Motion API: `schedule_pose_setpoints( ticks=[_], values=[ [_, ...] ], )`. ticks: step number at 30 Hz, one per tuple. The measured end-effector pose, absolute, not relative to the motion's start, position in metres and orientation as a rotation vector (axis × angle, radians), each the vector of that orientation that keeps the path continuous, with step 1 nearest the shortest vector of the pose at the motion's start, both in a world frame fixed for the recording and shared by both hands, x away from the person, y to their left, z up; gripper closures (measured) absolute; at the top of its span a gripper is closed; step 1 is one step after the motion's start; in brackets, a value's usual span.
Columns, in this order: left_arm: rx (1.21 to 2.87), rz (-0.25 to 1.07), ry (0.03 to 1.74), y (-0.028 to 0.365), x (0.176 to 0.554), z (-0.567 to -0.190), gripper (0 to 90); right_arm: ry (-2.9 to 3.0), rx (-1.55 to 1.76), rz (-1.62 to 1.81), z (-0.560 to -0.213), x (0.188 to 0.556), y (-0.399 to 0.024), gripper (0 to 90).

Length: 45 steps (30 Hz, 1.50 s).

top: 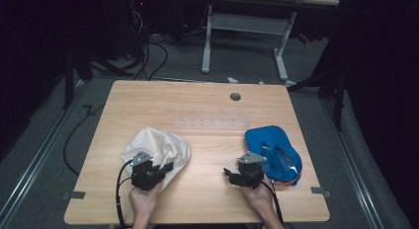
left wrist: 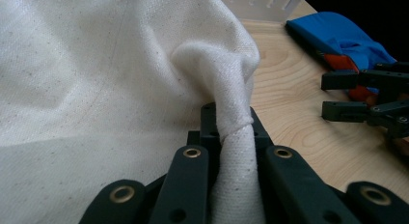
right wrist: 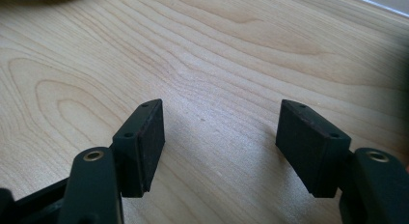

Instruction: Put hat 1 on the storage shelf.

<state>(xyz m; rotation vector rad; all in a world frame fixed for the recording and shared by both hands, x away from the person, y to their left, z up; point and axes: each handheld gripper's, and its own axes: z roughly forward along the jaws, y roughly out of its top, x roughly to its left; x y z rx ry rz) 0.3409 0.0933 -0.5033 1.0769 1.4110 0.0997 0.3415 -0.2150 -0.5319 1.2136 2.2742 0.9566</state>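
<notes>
A crumpled white cloth (top: 157, 146) lies on the wooden table (top: 207, 100) at the front left. My left gripper (top: 167, 167) is at the cloth's near right edge, shut on a twisted fold of the white cloth (left wrist: 226, 89) that runs between its jaws. A blue fabric item (top: 269, 142) with an orange-trimmed clear part lies at the front right; it is the blue shape (left wrist: 337, 33) in the left gripper view too. My right gripper (top: 229, 173) is just left of it, open over bare wood (right wrist: 219, 132), holding nothing.
A clear plastic strip (top: 212, 124) lies flat across the table's middle, with a round cable hole (top: 235, 96) behind it. Beyond the table are a white desk frame (top: 244, 26) and cables on the floor. The right gripper (left wrist: 359, 96) is off to the side in the left gripper view.
</notes>
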Motion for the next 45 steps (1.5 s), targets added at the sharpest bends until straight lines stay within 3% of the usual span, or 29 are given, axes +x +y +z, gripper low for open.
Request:
schedule_pose_setpoints(
  ticks=[28,45],
  values=[
    [1.172,0.128,1.337,0.122,0.364,-0.452,84.5,2.28,1.209,0.957,-0.532,0.341,-0.215,33.2],
    [1.243,0.165,1.324,0.131,0.399,-0.417,84.6,2.281,1.208,0.957,-0.532,0.341,-0.215,33.0]
  ],
)
